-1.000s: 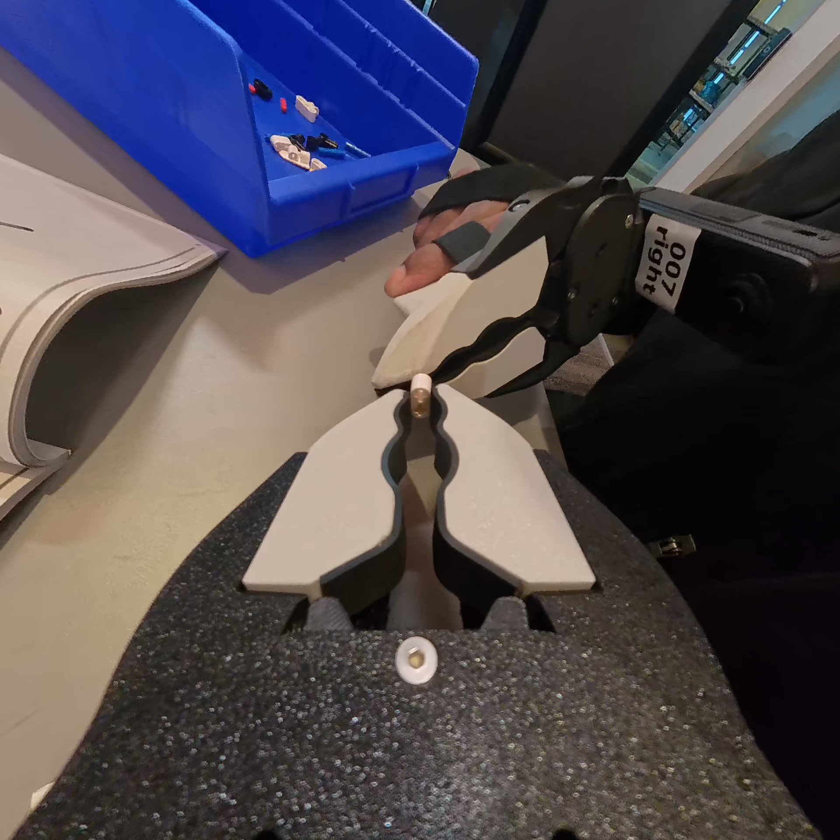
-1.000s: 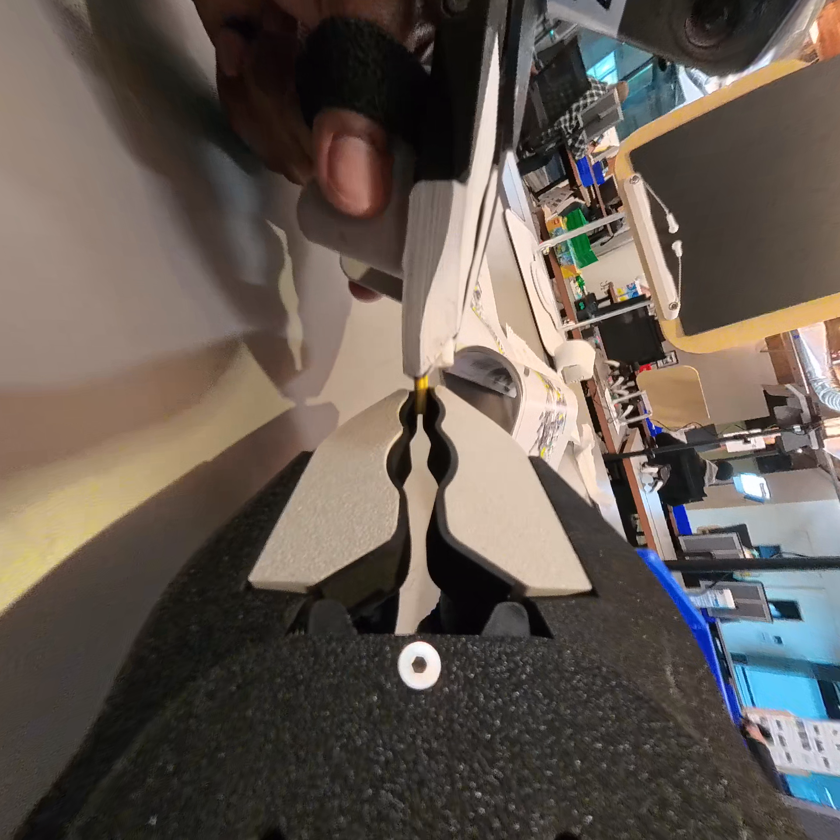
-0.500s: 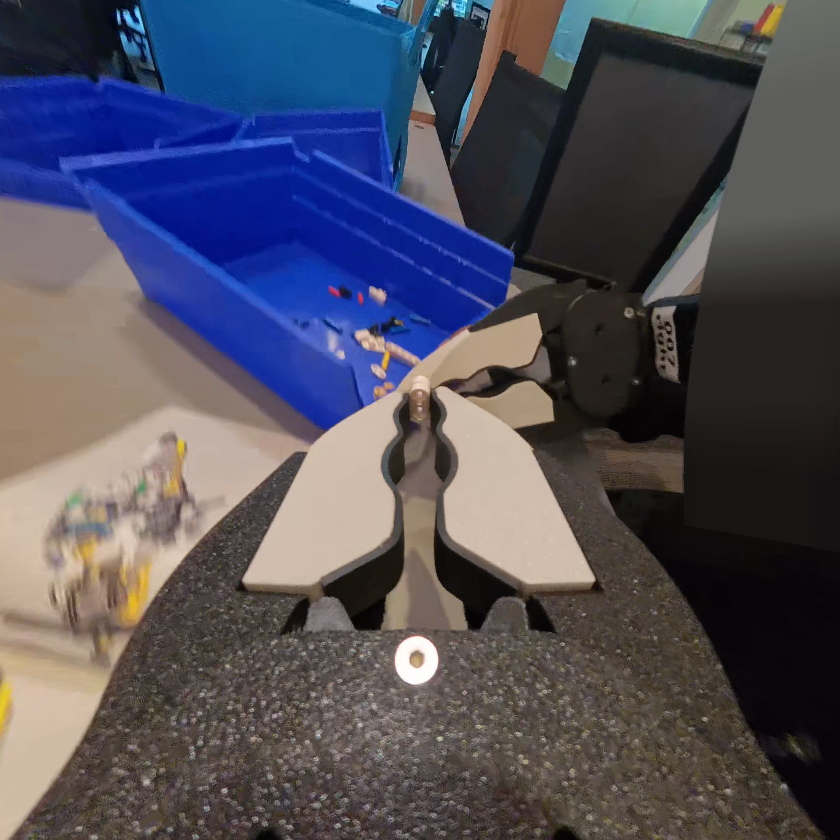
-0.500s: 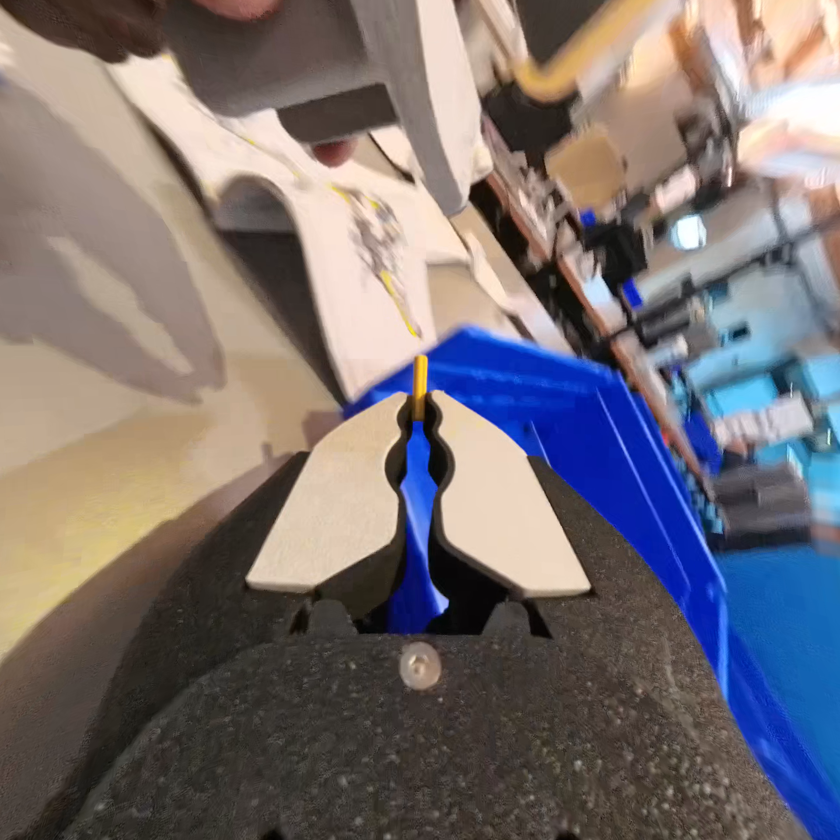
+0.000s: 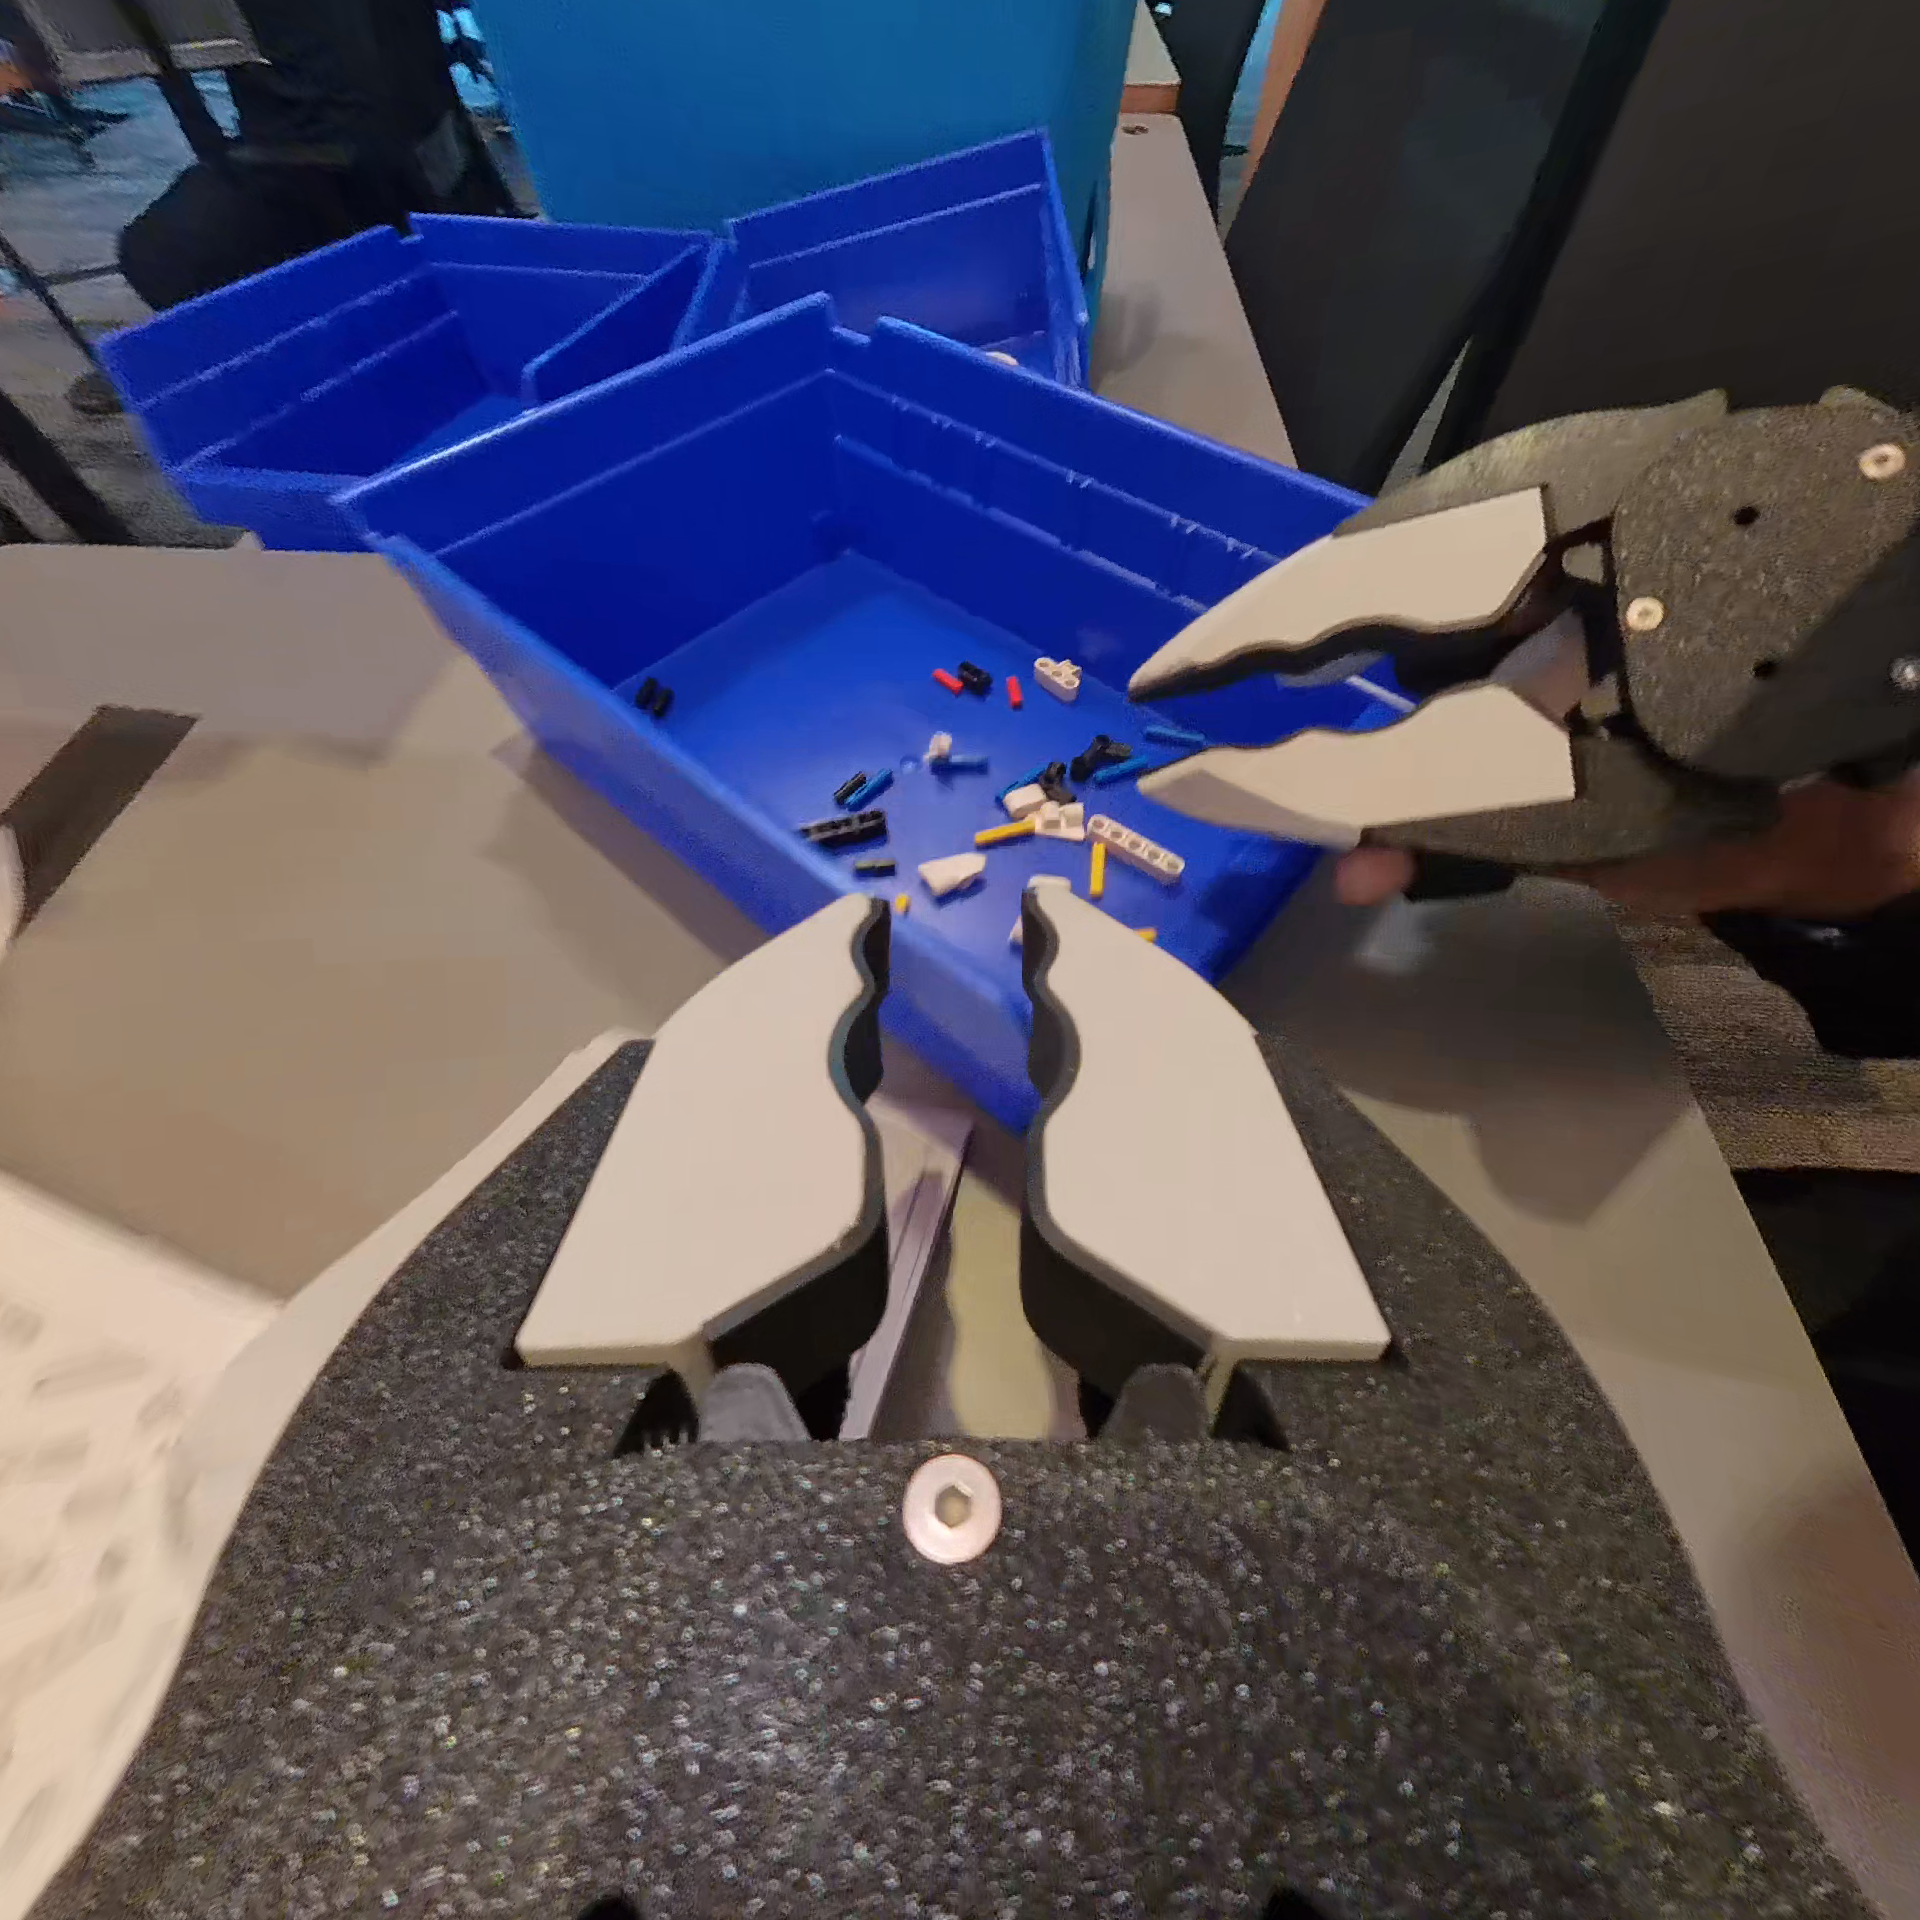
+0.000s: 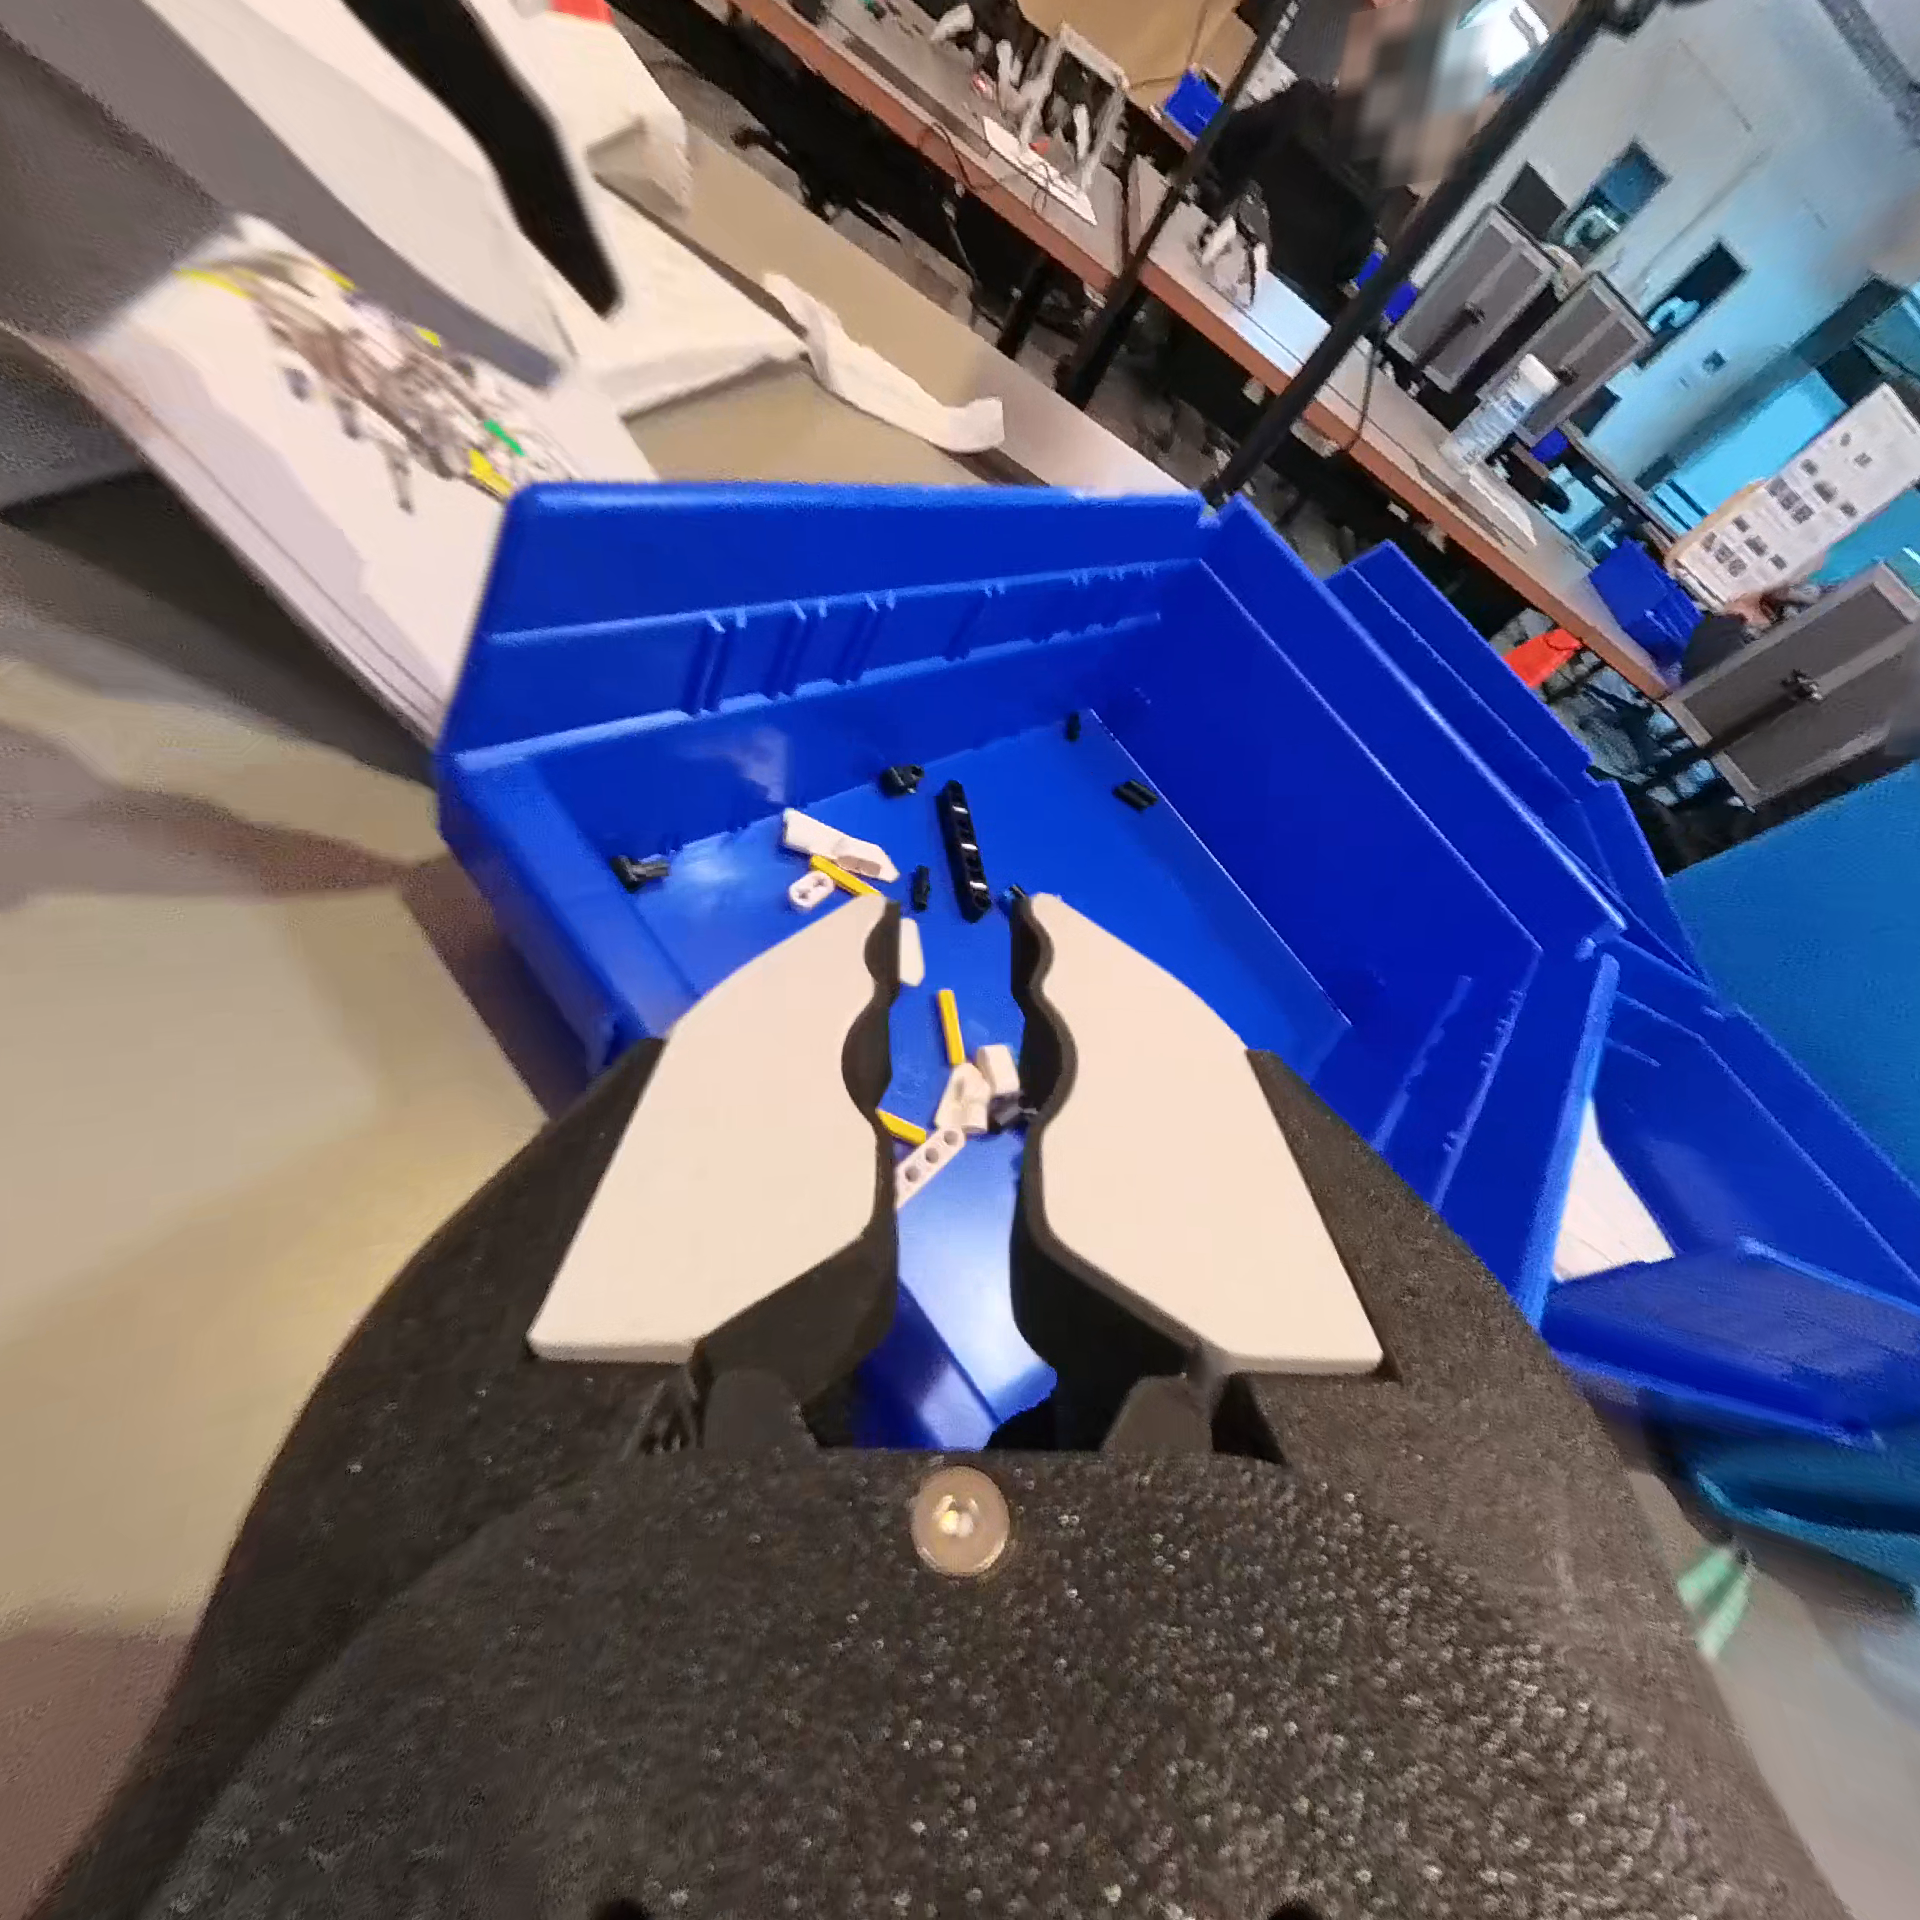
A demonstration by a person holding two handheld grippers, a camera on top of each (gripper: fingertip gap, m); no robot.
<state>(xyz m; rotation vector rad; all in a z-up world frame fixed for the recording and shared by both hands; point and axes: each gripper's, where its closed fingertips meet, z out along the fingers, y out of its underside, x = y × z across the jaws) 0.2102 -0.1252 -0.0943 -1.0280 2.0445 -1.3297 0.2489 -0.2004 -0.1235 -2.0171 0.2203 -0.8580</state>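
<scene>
While poised at the bin (image 5: 675, 810), gripping nothing on either side: left gripper (image 5: 956, 914) narrowly parted above the near wall, right gripper (image 6: 951, 914) narrowly parted over the bin's floor, pads bare on both. Scattered across that floor, small pieces (image 5: 1039, 821) in white, black, blue, yellow and red. Seen between the right fingers, a yellow rod (image 6: 950, 1023) and a white cluster just beside it.

Risks, as judged: tiny, crowded pieces, so likely to skid away or come up two at a time under any pinch. Near wall high enough to catch the left fingertips on a low reach. Both grippers near the same end of the bin, so liable to knock together.

Blurred beside one right finger, a white sliver (image 6: 910, 951); cannot tell whether touching.

Beyond, more blue bins (image 5: 343, 353). On the counter (image 5: 260, 935), an open booklet (image 6: 364, 395).
</scene>
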